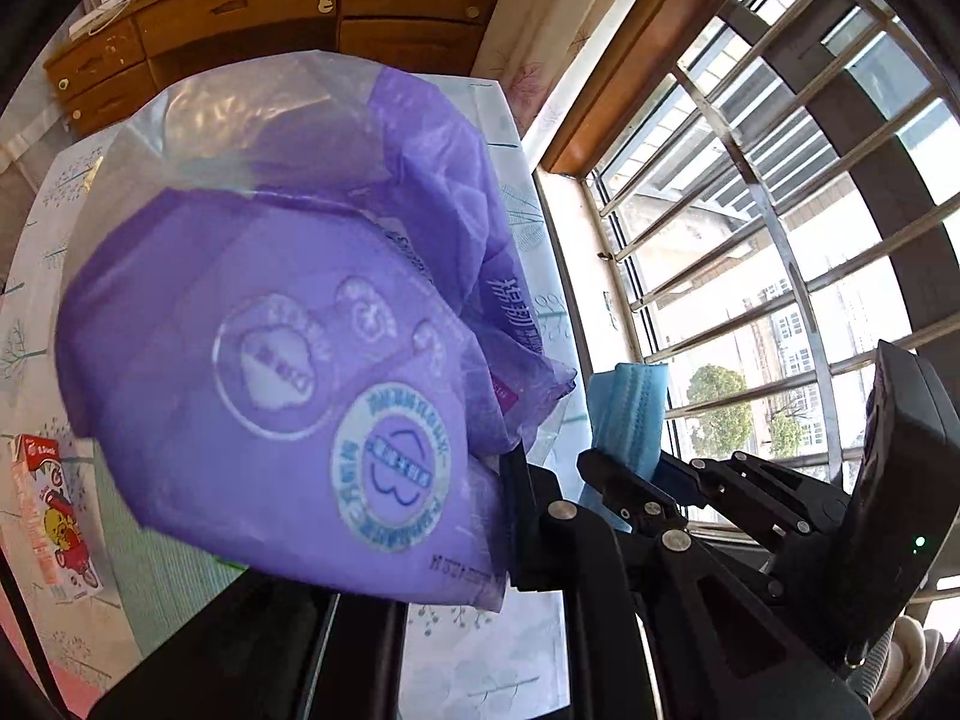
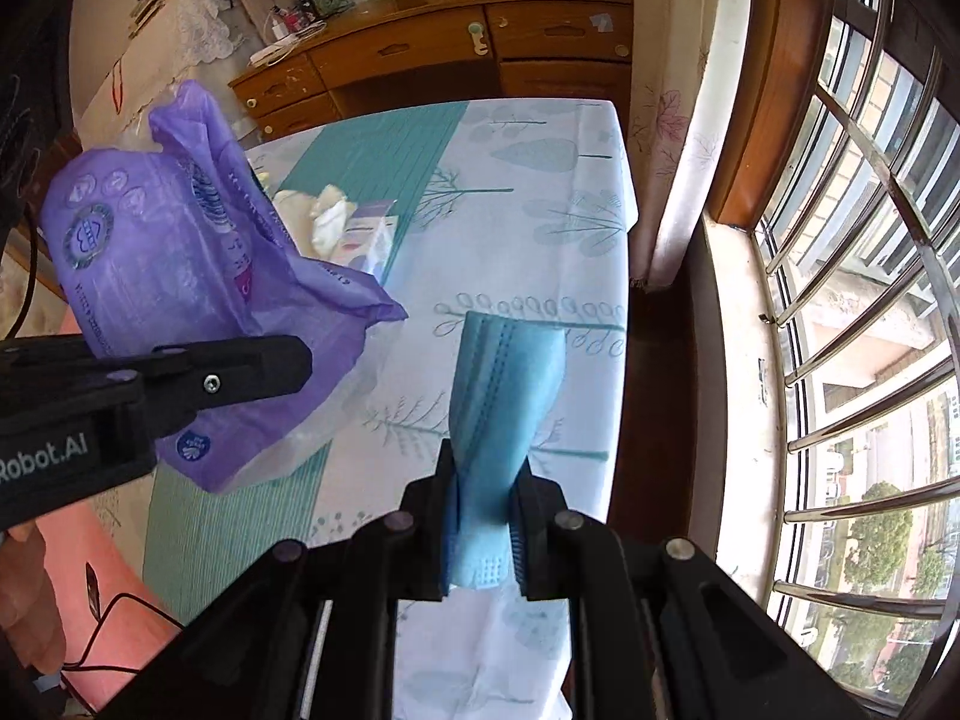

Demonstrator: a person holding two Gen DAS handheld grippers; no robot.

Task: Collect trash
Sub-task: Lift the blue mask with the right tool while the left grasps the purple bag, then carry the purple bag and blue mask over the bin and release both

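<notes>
Right gripper (image 2: 483, 531) clamped on a folded blue face mask (image 2: 504, 414), long axis running straight out toward 12 o'clock, held aloft over the counter (image 2: 540, 180). Left gripper (image 2: 288, 369) closed on the edge of a crumpled purple plastic bag (image 2: 180, 276), hanging at about 10 o'clock from the mask and just beside it, not touching. From the left wrist view, same bag (image 1: 270, 330) filling the middle, mask (image 1: 627, 414) at 3 o'clock of it. Probably next: carry the mask leftward toward the bag's mouth, though which way that mouth opens cannot be told. Further rubbish on the counter: crumpled tissues (image 2: 327, 213) behind the bag, a drink carton (image 1: 51, 516) at 8 o'clock.
</notes>
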